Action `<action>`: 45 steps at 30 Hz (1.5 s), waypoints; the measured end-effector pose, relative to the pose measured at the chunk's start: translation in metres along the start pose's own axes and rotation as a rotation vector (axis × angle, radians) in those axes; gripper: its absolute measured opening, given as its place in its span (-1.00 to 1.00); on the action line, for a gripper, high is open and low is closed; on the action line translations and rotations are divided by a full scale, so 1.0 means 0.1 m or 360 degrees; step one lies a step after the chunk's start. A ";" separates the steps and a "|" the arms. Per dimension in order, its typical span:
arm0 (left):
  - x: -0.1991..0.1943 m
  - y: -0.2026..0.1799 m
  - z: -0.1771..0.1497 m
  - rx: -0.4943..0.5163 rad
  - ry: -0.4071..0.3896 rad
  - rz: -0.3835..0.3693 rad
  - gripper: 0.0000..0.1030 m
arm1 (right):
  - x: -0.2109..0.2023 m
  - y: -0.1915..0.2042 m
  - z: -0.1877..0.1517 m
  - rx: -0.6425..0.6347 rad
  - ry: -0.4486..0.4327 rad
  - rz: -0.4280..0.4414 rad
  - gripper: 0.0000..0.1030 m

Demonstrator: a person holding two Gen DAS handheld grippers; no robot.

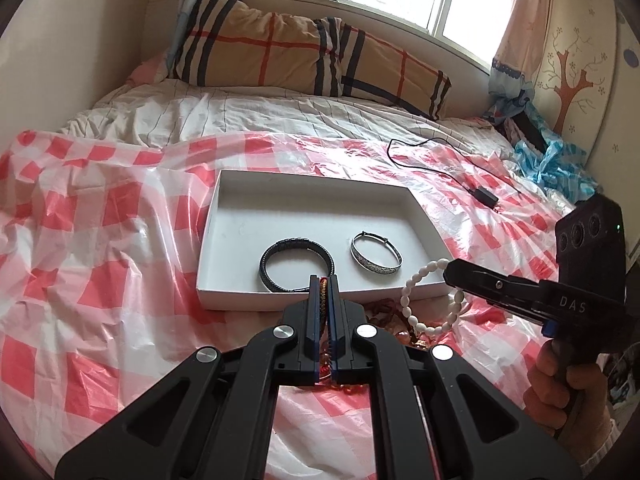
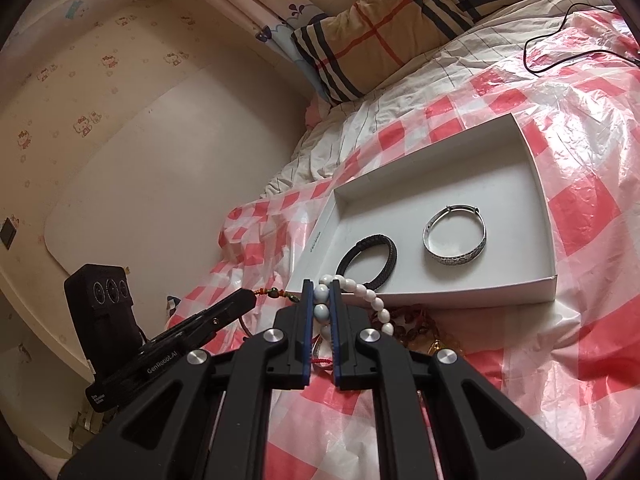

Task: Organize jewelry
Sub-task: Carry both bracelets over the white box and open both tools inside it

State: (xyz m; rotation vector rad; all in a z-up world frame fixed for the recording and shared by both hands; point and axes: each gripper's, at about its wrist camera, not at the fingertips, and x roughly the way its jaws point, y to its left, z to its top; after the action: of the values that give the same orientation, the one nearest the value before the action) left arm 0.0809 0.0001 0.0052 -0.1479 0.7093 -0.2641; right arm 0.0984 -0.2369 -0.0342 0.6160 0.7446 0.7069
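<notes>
A shallow white box [image 1: 240, 200] [image 2: 536, 284] lies on the red-checked plastic sheet. In it are a black braided bracelet [image 1: 268, 258] [image 2: 390, 256] and a silver bangle [image 1: 376, 258] [image 2: 456, 236]. My left gripper [image 1: 323, 280] [image 2: 250, 300] is shut on a red and brown cord bracelet [image 1: 322, 304] [image 2: 276, 293], just before the box's near wall. My right gripper [image 2: 322, 286] [image 1: 450, 270] is shut on a white bead bracelet [image 1: 416, 304] [image 2: 374, 300], held over the box's near corner. A pile of amber and brown jewelry [image 1: 384, 312] [image 2: 424, 332] lies on the sheet below the grippers.
A black charger with cable [image 1: 484, 196] lies on the sheet to the far right of the box. A plaid pillow [image 1: 304, 52] and a window are behind. Blue plastic [image 1: 552, 160] is bunched at the right. A wall runs along the left of the bed.
</notes>
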 end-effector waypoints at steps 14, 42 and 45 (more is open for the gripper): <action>-0.06 0.14 0.13 -0.0114 -0.0071 -0.0052 -0.94 | -0.03 0.03 0.04 -0.0003 -0.0038 0.0026 -0.83; 0.65 0.26 0.17 -0.0250 0.0133 0.0280 -0.29 | 0.16 -0.47 0.42 0.0238 -0.0106 -0.0361 -0.45; 0.56 0.26 0.15 -0.0175 0.0113 0.0369 -0.07 | 0.19 -0.42 0.40 0.0198 -0.0086 -0.0373 -0.40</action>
State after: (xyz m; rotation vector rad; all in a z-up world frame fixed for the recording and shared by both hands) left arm 0.1363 0.0094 -0.0240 -0.1600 0.8042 -0.0083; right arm 0.1539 -0.2577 -0.0480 0.6459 0.7998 0.4292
